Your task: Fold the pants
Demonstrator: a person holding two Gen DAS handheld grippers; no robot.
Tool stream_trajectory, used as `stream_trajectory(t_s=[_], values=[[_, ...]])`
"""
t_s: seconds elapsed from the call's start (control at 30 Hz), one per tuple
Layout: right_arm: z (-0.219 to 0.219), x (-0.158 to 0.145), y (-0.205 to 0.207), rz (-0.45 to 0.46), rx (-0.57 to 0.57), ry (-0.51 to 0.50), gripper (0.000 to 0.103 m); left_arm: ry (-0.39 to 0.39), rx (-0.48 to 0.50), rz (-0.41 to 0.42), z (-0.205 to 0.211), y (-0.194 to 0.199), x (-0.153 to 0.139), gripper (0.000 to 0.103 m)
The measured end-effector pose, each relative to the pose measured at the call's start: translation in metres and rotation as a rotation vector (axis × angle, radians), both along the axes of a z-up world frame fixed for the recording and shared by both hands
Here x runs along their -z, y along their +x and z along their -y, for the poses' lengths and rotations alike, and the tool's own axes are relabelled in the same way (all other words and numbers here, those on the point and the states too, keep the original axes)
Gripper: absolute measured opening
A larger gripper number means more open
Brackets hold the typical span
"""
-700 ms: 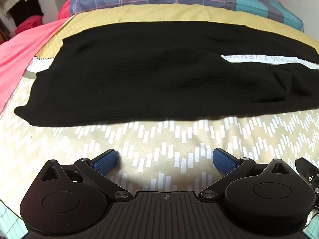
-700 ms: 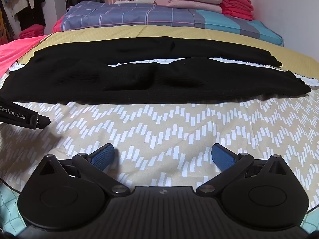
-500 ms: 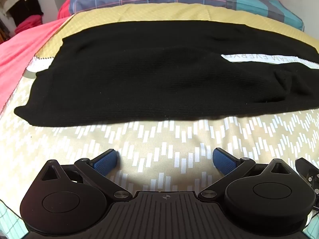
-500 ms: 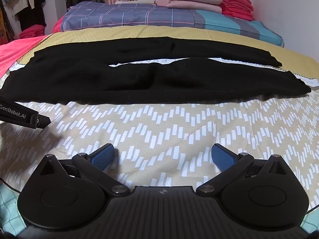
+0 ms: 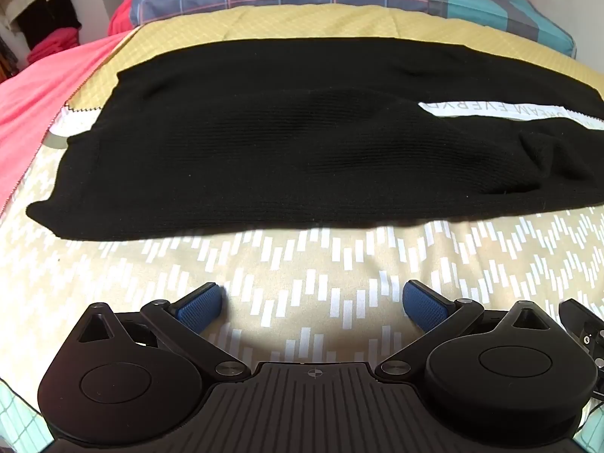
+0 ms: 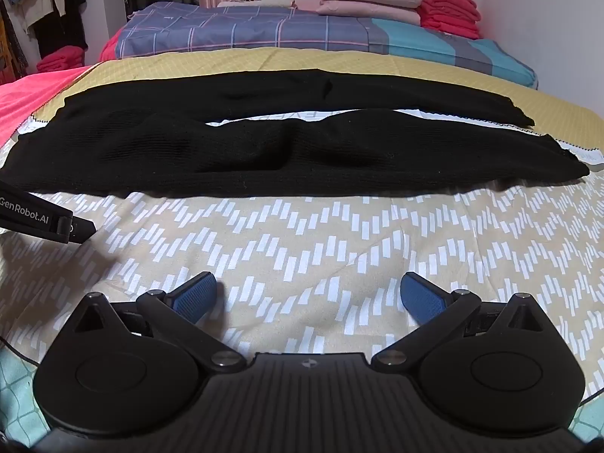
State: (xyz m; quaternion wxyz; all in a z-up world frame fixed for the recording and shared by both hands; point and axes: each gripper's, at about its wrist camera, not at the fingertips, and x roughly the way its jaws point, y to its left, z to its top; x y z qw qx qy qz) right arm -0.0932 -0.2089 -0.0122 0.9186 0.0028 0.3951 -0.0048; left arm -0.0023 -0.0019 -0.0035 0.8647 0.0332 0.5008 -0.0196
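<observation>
Both wrist views low over bedspread, facing forward; share black pants ahead.

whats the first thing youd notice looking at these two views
The black pants dominate, spread flat across the middle of the bed on a tan zigzag-patterned cover, the two legs apart with a white printed strip showing between them. Nearer the camera, the left claw and right claw hover open over the cover, short of the pants.

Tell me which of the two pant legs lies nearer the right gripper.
The front leg of the black pants, this side of the white lettered strip; the other leg lies beyond it, toward the plaid bedding.
</observation>
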Motion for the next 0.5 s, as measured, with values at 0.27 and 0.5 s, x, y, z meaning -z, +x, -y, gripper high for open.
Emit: stream_trajectory(t_s=[0.27, 0.5], values=[[-0.0001, 0.0000, 0.0002, -0.002, 0.000, 0.000, 0.103, 0.001, 0.001, -0.001, -0.0014, 0.0005, 0.0003, 0.103], [-0.0002, 0.0001, 0.0001, -0.001, 0.000, -0.001, 0.103, 0.001, 0.001, -0.003, -0.0011, 0.0009, 0.0002, 0.103]])
